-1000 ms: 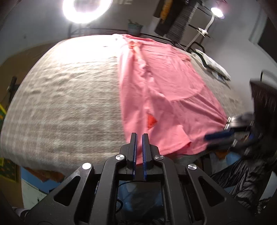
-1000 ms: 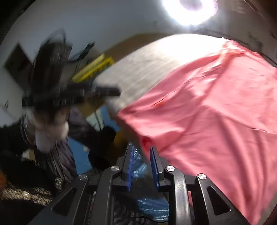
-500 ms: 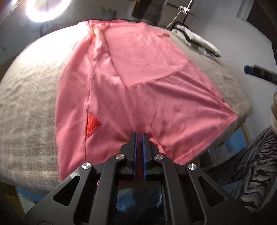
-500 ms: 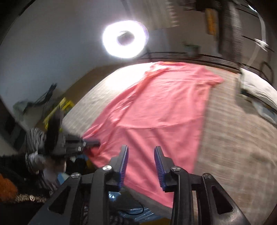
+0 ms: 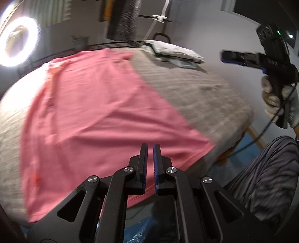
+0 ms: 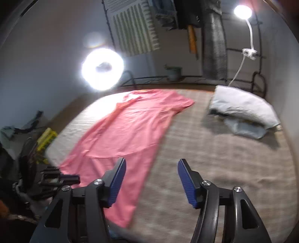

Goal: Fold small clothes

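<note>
Your pink shirt [image 6: 129,134] lies spread flat on the bed [image 6: 214,158], running from 7 toward 12 o'clock in the right wrist view. Your right hand-held gripper [image 6: 151,179] hangs above its edge, jaws spread wide, empty. Your left hand-held gripper [image 5: 150,162] sits over the hem, jaws nearly pressed together, pinching nothing. A pillow [image 6: 243,110] rests at 2 o'clock.

bed [image 6: 224,158]: beige checked cover | pillow [image 6: 241,104]: far right | ring light [image 6: 102,69]: lit | lamp [image 6: 243,9]: lit | walls: pale
</note>
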The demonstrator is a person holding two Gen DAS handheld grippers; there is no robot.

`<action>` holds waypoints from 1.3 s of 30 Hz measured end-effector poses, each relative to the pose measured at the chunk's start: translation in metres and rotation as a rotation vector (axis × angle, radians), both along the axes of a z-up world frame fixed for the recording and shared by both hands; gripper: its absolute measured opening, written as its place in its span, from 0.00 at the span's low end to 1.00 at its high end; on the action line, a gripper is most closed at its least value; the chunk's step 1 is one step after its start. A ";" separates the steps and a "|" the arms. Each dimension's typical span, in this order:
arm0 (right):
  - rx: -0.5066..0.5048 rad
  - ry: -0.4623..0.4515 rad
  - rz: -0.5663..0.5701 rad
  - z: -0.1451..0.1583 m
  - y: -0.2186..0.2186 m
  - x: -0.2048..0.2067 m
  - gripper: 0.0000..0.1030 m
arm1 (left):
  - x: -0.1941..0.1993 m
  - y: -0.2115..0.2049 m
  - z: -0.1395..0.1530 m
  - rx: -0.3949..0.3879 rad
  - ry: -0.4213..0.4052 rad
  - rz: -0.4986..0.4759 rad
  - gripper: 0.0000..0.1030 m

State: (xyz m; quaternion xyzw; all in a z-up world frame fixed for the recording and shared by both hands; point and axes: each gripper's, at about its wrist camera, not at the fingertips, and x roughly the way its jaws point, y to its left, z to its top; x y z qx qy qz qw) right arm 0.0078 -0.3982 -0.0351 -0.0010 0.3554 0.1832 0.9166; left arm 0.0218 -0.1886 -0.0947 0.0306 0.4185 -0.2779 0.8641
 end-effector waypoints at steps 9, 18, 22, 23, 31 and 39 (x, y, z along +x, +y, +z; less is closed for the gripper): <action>-0.048 0.023 -0.068 0.004 -0.050 0.037 0.66 | -0.013 -0.090 -0.021 0.003 0.052 -0.199 0.53; 0.113 0.116 -0.003 -0.012 -0.061 0.115 0.60 | 0.000 -0.106 -0.039 0.081 0.062 -0.179 0.12; 0.157 0.150 0.035 -0.022 -0.046 0.146 0.60 | 0.005 -0.096 -0.037 0.046 0.065 -0.169 0.01; 0.159 0.156 0.034 -0.024 -0.042 0.152 0.60 | 0.007 -0.089 -0.034 0.004 0.084 -0.147 0.01; 0.227 0.266 -0.125 -0.055 -0.017 0.220 0.60 | 0.015 -0.064 -0.008 -0.141 0.120 -0.080 0.01; 0.380 0.364 -0.207 -0.090 -0.002 0.287 0.60 | 0.021 -0.051 -0.003 -0.182 0.115 -0.075 0.01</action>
